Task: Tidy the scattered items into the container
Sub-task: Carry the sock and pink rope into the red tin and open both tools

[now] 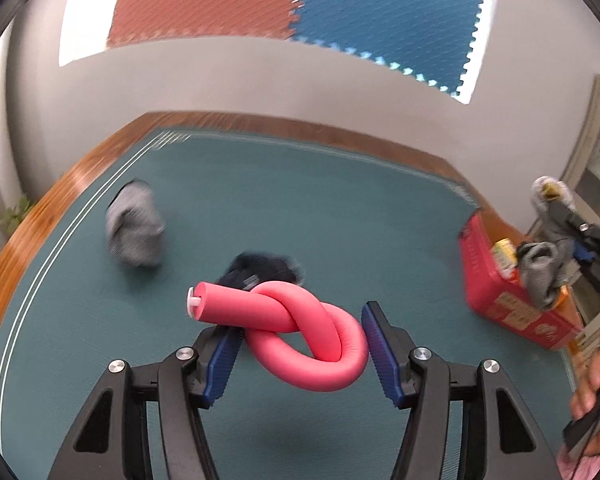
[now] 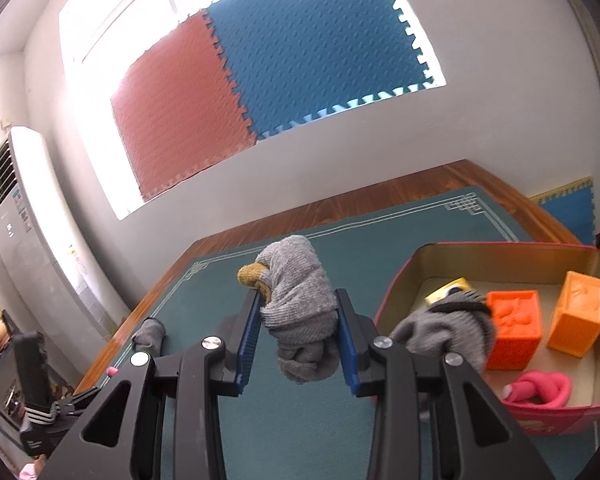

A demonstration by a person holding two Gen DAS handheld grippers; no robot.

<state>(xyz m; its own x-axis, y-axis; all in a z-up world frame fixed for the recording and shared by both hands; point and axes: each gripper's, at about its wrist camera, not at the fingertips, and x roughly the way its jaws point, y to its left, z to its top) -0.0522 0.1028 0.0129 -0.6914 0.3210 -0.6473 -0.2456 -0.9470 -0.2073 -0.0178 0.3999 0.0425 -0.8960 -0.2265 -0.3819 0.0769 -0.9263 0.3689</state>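
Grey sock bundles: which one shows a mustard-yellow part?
The grey sock bundle clamped in the right gripper; the ones in the red box and on the mat show none.

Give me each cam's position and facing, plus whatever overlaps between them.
Left wrist: sits on the left hand-held gripper, looking down along its fingers at the knotted pink foam roller they grip, over the green mat; a hand shows at right.
Right wrist: sits on the right hand-held gripper, facing the grey sock bundle it grips, beside the red box.
Shared: mat, red box, wall foam tiles, loose grey sock.
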